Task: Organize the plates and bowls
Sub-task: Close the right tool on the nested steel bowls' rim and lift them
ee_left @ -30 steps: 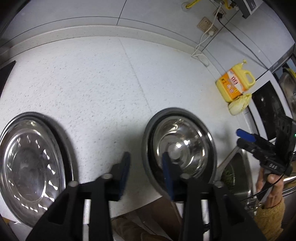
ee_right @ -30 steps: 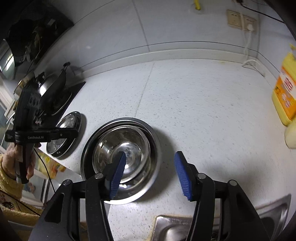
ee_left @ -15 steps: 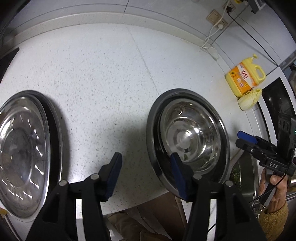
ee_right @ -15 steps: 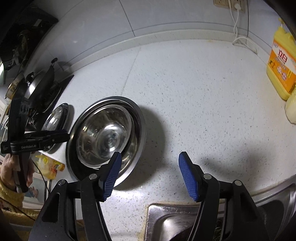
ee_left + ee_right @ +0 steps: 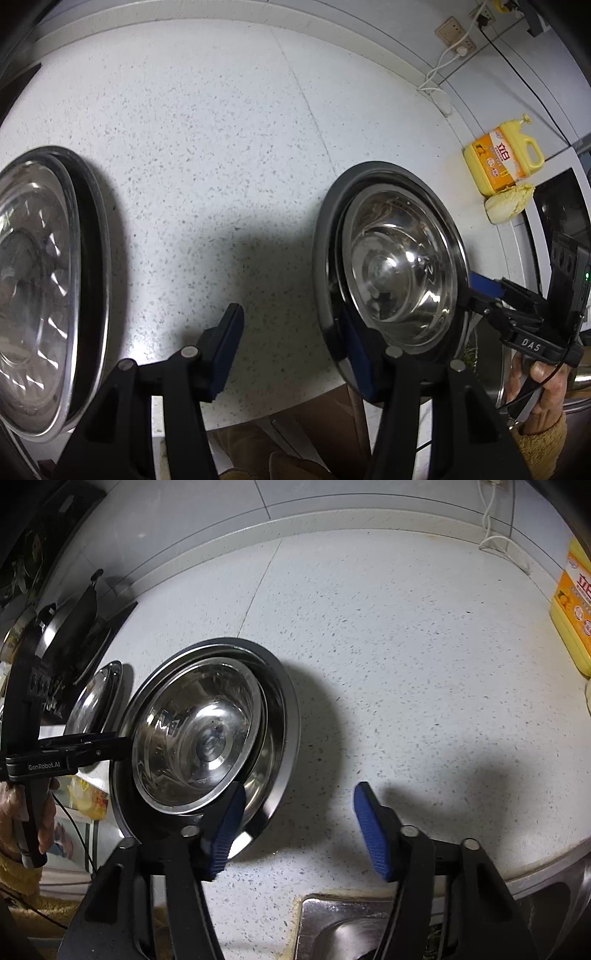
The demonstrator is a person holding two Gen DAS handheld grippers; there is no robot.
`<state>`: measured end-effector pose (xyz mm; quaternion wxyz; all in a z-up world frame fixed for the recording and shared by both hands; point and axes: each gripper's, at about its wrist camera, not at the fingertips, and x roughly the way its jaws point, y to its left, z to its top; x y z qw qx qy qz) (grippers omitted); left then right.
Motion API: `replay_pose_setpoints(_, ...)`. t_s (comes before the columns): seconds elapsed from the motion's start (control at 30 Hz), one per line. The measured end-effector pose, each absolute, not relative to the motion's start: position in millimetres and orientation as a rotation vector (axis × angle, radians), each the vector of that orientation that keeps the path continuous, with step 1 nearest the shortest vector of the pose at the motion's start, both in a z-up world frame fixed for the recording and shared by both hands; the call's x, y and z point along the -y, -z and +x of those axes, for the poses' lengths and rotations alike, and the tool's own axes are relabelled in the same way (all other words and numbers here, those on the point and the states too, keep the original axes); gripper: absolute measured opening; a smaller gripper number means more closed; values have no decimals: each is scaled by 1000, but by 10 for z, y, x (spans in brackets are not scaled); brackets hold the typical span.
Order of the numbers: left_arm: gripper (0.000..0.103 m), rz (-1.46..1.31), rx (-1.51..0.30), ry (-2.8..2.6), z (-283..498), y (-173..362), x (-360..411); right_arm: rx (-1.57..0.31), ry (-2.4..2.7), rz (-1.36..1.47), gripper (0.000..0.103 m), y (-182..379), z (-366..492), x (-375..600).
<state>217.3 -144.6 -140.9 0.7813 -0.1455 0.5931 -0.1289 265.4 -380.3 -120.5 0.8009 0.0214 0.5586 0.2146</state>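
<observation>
Bowl (image 5: pixel 195 734) sits nested in a wide plate (image 5: pixel 284 716) mid-bench (image 5: pixel 406 664), at nine o'clock of the right gripper (image 5: pixel 295 827). Its jaws, just narrowing, straddle the plate's rim without clamping; the left gripper's (image 5: pixel 291 350) jaws gape likewise opposite, probably for a shared lift.

Pretty clearly a home kitchen: there's a white speckled stone countertop (image 5: pixel 221 155) running along a tiled wall (image 5: pixel 332 498) with a wall socket (image 5: pixel 452 31) and a white cable plugged in. A big yellow jug of dish soap (image 5: pixel 500 160) sits at the back next to what looks like a piece of napa cabbage (image 5: pixel 509 203), a stainless sink (image 5: pixel 369 923) is cut into the counter's front edge, and a black stovetop (image 5: pixel 107 624) with a pan on it is off to the side. Stainless steel bowls (image 5: pixel 395 266) and a plate (image 5: pixel 33 288) sit out on the counter too.
</observation>
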Motion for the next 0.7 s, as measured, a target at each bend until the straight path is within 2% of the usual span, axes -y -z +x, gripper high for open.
replay_pose_setpoints(0.03, 52, -325, -1287, 272, 2184, 1427, 1445, -1204, -467, 46, 43, 1218, 2662, 3775)
replay_pose_setpoints(0.17, 53, -334, -1316, 241, 2226, 1479, 1473, -1224, -491, 64, 30, 1265, 2708, 3733)
replay_pose_setpoints(0.4, 50, -338, -1305, 226, 2271, 1512, 1484, -1233, -519, 113, 28, 1292, 2737, 3792)
replay_pose_setpoints(0.47, 40, -380, -1300, 257, 2287, 1533, 1474, -1234, -533, 137, 25, 1306, 2727, 3813)
replay_pose_setpoints(0.53, 19, -446, -1294, 308, 2283, 1552, 1461, -1232, -547, 156, 20, 1309, 2718, 3825)
replay_pose_setpoints(0.57, 14, -470, -1286, 334, 2280, 1550, 1471, -1234, -558, 165, 17, 1308, 2716, 3827)
replay_pose_setpoints(0.7, 11, -513, -1274, 351, 2299, 1568, 1456, -1243, -559, 169, 15, 1301, 2729, 3797)
